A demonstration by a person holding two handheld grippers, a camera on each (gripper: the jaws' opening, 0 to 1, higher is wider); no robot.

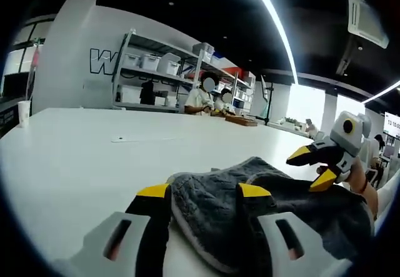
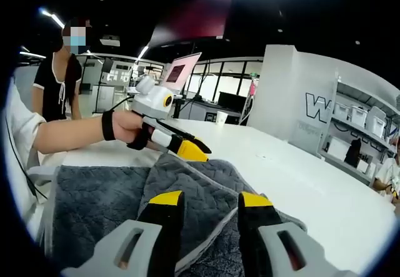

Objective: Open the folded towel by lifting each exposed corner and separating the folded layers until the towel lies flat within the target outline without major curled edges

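A dark grey quilted towel (image 1: 300, 208) with a pale trimmed edge lies folded and rumpled on the white table (image 1: 94, 158). In the left gripper view, my left gripper (image 1: 203, 192) is open low over the towel's near edge, and a fold lies between its yellow-tipped jaws. My right gripper (image 1: 312, 166) comes in from the right, open, just above the towel's far side. In the right gripper view, my right gripper (image 2: 210, 199) stands open over the towel (image 2: 94, 196), whose upper layer is folded across. The left gripper (image 2: 195, 149), held by a hand, hovers at the towel's far edge.
The table (image 2: 300, 177) stretches wide beyond the towel. A paper cup (image 1: 24, 111) stands at its far left edge. Shelves with boxes (image 1: 156, 70) and seated people are behind. A person (image 2: 62, 70) stands near a screen (image 2: 181, 70).
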